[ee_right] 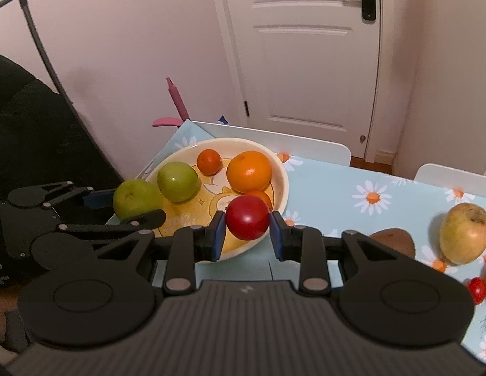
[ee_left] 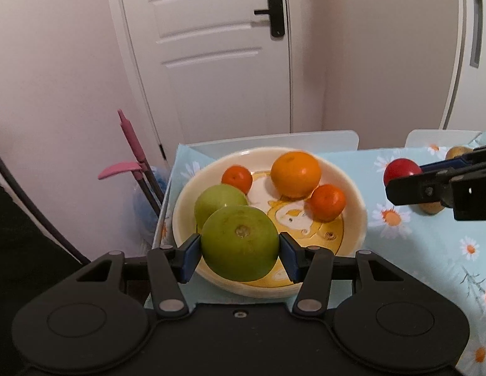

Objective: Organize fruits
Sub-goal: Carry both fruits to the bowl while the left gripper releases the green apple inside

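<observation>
My left gripper (ee_left: 240, 252) is shut on a green apple (ee_left: 240, 242), held over the near rim of the cream and yellow bowl (ee_left: 352, 185). Inside the bowl lie another green apple (ee_left: 219, 202), a large orange (ee_left: 296, 174) and two small tangerines (ee_left: 237, 178) (ee_left: 328, 202). My right gripper (ee_right: 247, 232) is shut on a red fruit (ee_right: 247, 217), just above the bowl's (ee_right: 282, 185) near right rim. In the right wrist view the left gripper (ee_right: 130, 202) holds its green apple (ee_right: 135, 199) at the bowl's left edge.
The table (ee_right: 330, 191) wears a light blue daisy cloth. On its right lie a yellow-green apple (ee_right: 465, 233), a brown fruit (ee_right: 393, 241) and a small red fruit (ee_right: 476, 289). White chair backs (ee_right: 274, 141) stand behind the table, pink-handled tools (ee_left: 136, 147) to its left.
</observation>
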A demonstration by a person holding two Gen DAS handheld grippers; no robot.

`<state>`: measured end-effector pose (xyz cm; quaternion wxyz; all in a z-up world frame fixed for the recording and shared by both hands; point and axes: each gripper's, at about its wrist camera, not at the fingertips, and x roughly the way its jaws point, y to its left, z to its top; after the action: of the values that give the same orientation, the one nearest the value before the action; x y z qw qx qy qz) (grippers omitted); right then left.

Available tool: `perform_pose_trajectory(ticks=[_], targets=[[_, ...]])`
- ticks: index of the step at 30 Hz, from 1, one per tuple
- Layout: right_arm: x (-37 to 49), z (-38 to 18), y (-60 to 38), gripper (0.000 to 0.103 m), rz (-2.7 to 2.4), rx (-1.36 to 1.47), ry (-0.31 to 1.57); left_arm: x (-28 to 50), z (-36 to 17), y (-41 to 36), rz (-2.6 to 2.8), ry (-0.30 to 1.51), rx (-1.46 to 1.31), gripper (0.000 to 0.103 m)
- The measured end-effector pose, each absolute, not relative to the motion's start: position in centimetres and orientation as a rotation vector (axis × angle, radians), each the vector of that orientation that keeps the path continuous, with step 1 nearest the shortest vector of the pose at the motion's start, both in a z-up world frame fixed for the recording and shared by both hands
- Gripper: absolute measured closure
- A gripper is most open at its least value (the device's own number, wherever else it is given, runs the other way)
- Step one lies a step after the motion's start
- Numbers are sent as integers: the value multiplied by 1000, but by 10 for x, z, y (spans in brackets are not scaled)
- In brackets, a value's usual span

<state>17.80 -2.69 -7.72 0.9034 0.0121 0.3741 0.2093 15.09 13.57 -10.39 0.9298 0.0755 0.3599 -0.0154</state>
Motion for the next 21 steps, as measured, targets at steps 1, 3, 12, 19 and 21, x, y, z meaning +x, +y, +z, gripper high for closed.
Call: perform_pose_trajectory(ticks=[1,3,12,19,21], targets=[[179,-79,-25,58,426,27,777,153,-107,139,-41,743,154,46],[179,-83,-20,58,411,32,782,157,-112,143,-54,750,154,46],[180,-88,-10,58,367,41,789,171,-125,148,-100,774,163,46],[180,-84,-15,58,357,35,782,161,-113,150,-83,703,151,0],[180,-81,-17,58,360,34,777,157,-110,152,-86,711,132,0]])
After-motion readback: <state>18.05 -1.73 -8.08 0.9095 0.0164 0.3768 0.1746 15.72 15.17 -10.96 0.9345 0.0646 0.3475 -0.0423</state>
